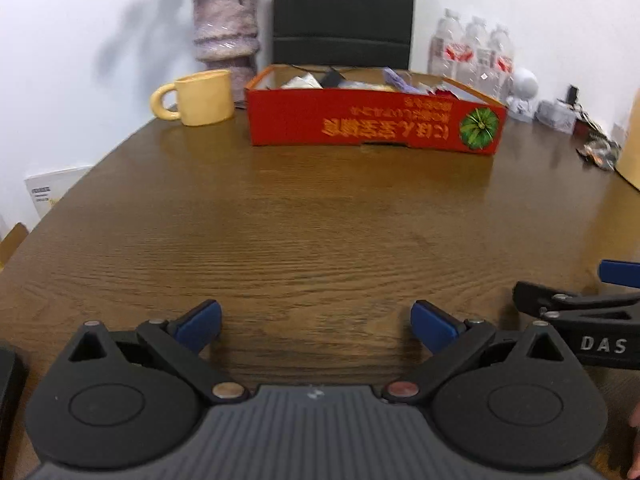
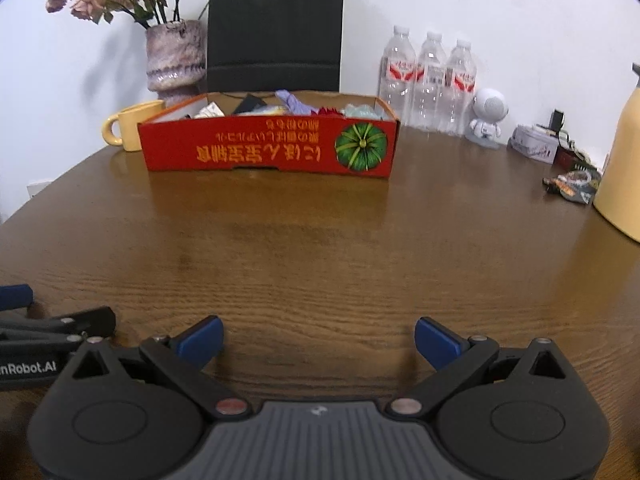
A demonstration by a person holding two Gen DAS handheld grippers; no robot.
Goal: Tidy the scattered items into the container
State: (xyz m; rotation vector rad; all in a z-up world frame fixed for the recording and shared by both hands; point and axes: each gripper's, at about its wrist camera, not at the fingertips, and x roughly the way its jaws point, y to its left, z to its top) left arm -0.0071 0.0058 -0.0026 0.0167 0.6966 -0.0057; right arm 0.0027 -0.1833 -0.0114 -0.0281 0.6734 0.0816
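A red cardboard box with a pumpkin picture stands at the far side of the brown wooden table; it also shows in the right wrist view. Several small items lie inside it, among them purple, red and pale blue things. My left gripper is open and empty, low over the near table edge. My right gripper is open and empty beside it, and shows at the right edge of the left wrist view.
A yellow mug and a vase of dried flowers stand left of the box. A dark bag is behind it. Three water bottles, a white figurine, a tin, a wrapper and a yellow jug are at right.
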